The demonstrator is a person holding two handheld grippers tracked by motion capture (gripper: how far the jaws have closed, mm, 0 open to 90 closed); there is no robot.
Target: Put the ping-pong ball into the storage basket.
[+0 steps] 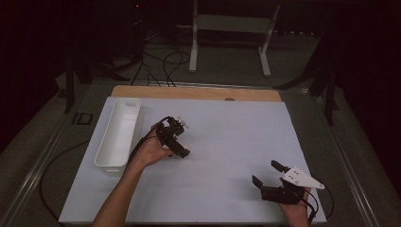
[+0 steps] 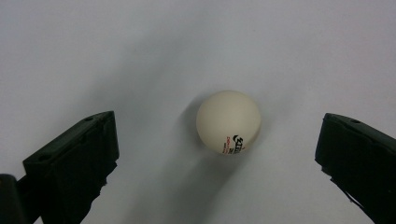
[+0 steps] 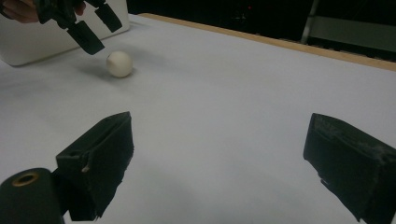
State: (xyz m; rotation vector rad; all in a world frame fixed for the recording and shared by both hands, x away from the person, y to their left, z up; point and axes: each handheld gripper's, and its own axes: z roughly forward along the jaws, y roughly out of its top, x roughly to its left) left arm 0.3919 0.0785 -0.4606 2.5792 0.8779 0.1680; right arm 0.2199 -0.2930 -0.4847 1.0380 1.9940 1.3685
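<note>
Ball (image 2: 228,121) — logo toward gripper (image 2: 217,154)

- Left black two-jaw gripper (image 1: 182,140) is hovering over the left-centre of the table, tipped downward, jaws standing wide apart, gripping nothing.
- Left hand (image 1: 153,150) is wrapping its body; bare forearm is coming in from the bottom edge, angled up-right.
- Right black two-jaw gripper with grey three-cornered plate (image 1: 268,174) is sitting low at the near right, jaws spread, pointing up-left.
- Right hand (image 1: 295,212) is holding it from below.
</note>
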